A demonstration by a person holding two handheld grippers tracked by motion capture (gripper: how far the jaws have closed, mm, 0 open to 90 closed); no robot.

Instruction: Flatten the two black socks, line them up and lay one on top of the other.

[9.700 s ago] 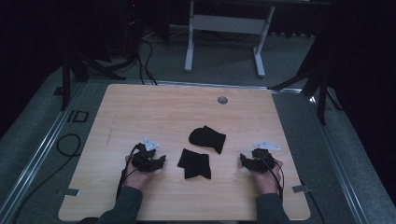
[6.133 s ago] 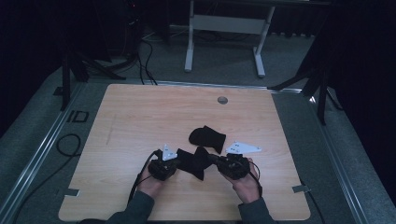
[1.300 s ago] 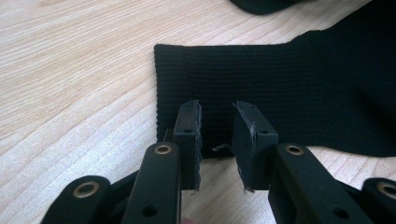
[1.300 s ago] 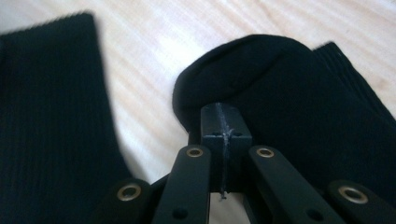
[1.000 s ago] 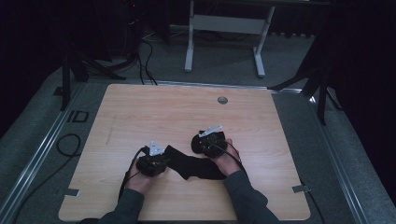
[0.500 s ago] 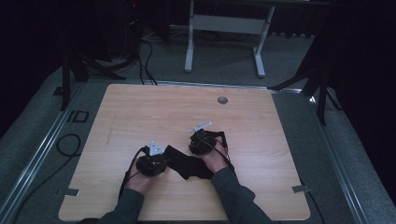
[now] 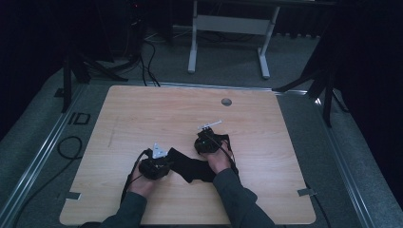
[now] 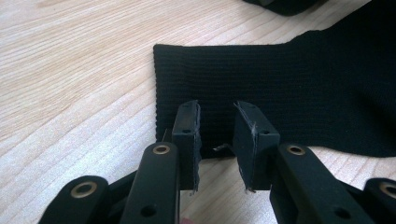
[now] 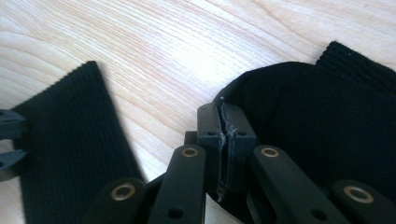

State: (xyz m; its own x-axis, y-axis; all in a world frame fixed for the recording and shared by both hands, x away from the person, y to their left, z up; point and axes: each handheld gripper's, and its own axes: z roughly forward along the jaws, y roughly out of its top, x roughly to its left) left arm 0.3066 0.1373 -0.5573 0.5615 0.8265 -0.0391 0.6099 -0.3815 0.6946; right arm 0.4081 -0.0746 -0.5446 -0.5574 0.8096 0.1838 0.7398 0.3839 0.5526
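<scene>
Black knit cloth: sock lies flat on the tabletop, near the person's edge, stretched between the two hands.
Left tongs: jaws apart, standing over the sock's ribbed cuff edge; pads not pressing on the fabric, a gap shows between them.
Left hand: low on the tabletop, just left of the sock.
Right tongs: jaws have just been closing; pads meet, clenched on a fold of a second sock, its rim bunched up at the tips.
Right hand: beside the dark fabric, slightly farther out than the left.
Farther: round grommet near the tabletop's far edge; white frame legs on the floor beyond.
</scene>
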